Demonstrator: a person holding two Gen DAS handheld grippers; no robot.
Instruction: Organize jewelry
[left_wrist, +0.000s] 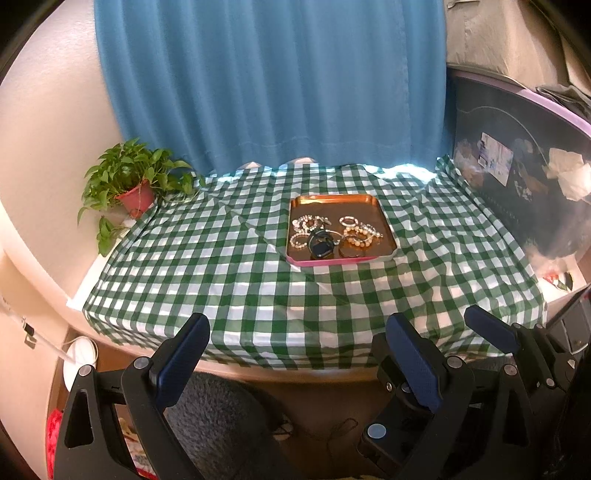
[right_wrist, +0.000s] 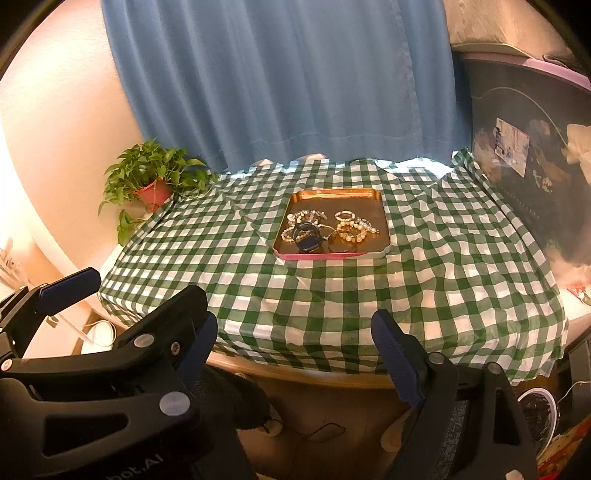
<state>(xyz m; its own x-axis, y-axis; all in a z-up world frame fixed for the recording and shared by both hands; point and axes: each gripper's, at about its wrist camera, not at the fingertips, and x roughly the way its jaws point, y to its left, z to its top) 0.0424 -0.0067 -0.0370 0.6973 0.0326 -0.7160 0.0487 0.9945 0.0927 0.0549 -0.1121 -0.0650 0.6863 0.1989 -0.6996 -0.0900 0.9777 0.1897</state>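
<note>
A copper tray with a pink rim (left_wrist: 334, 200) (right_wrist: 334, 194) sits at the middle back of the checked table. In it lies a tangled heap of jewelry (left_wrist: 334, 236) (right_wrist: 327, 230): pearl bead bracelets, rings, dark bangles and a black watch-like piece. My left gripper (left_wrist: 297, 334) hangs open off the table's near edge, well short of the tray, nothing between its blue pads. My right gripper (right_wrist: 291, 332) is likewise open and empty at the near edge. Each view shows the other gripper's finger at its side.
A green-and-white checked cloth (left_wrist: 221, 266) (right_wrist: 424, 266) covers the table. A potted plant (left_wrist: 135, 184) (right_wrist: 153, 181) stands at the back left. A blue curtain (left_wrist: 273, 81) hangs behind. A dark printed box (left_wrist: 524, 177) borders the right side.
</note>
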